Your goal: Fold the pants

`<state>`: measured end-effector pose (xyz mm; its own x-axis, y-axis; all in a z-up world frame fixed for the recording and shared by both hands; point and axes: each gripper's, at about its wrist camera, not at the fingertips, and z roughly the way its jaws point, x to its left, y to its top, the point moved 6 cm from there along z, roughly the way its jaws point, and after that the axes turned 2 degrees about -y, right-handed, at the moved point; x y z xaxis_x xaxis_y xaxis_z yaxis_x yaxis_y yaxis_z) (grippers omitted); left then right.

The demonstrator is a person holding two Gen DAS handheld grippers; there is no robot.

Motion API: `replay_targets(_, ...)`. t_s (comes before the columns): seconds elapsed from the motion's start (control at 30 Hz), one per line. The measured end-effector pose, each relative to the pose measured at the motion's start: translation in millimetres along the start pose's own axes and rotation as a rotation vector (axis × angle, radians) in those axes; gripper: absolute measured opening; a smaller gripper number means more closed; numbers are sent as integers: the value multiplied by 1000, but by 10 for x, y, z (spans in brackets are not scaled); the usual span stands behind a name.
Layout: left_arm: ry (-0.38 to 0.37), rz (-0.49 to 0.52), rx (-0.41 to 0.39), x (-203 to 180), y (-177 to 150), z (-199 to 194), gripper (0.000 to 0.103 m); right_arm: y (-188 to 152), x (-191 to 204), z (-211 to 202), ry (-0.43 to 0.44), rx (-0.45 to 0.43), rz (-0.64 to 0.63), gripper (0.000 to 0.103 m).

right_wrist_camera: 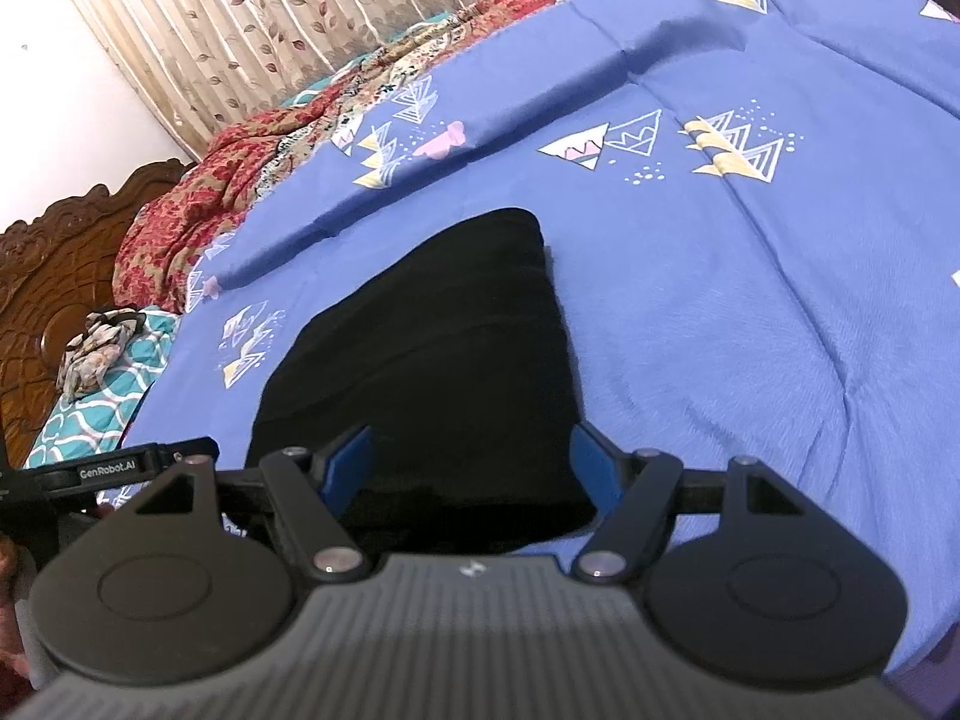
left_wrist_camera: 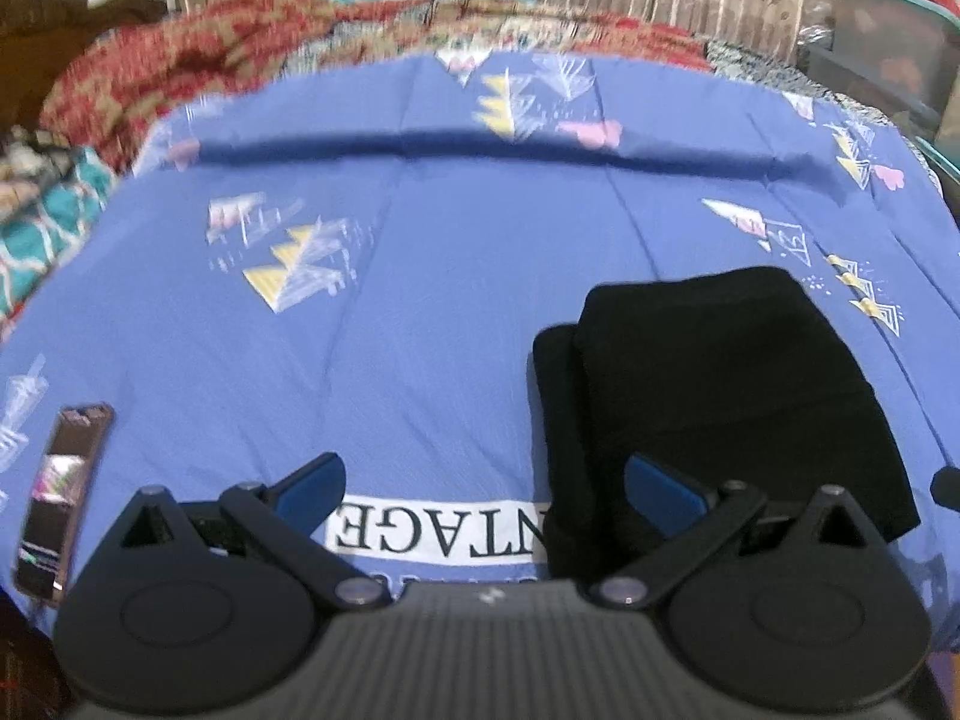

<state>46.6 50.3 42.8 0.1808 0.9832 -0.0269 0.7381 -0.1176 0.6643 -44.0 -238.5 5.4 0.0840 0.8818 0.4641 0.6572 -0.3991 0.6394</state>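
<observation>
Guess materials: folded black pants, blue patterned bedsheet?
Folded black pants: soft matte fabric, likely knit or cotton; no sheen, rounded fold edges, weave not visible. Blue patterned bedsheet: thin woven cloth, probably cotton, matte; sharp fold creases, fine surface texture, printed triangles.

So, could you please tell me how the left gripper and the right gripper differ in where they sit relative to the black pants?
The left gripper opens mostly over the bare blue bedspread, only one blue finger overlapping the folded black pants. The right gripper is centred on the pants, with cloth between its fingers. The left frames a white printed label; the right frames only black fabric. Both are open and grip nothing.
</observation>
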Motion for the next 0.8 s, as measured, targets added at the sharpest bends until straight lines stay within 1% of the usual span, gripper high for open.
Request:
replay_targets(0.1, 31, 44, -70, -87, 21, -201, 103, -18, 33, -47, 5, -6, -7, 75)
replay_targets(0.23, 52, 78, -178, -193, 82, -488, 103, -30, 91, -111, 14, -18, -18, 75)
replay_targets(0.4, 103, 130, -343, -370, 189, -928, 103, -62, 163, -185, 27, -31, -32, 75)
replay_targets(0.47, 115, 138, -377, -428, 222, -1040, 103, -84, 175, -212, 30, -34, -34, 75)
replay_targets(0.57, 122, 155, -390, -522, 223, -1150, 103, -113, 188, -245, 35, -38, -34, 75)
replay_targets(0.63, 132, 170, -372, -578, 192, -1145, 103, -138, 200, -264, 37, -40, -36, 75)
replay_targets(0.7, 119, 166, -329, -600, 141, -1090, 103, -160, 209, -270, 40, -39, -35, 75)
replay_targets(0.77, 78, 142, -268, -590, 72, -1012, 103, -179, 209, -276, 42, -37, -34, 75)
replay_targets(0.8, 45, 125, -228, -578, 41, -956, 103, -187, 207, -277, 42, -36, -34, 75)
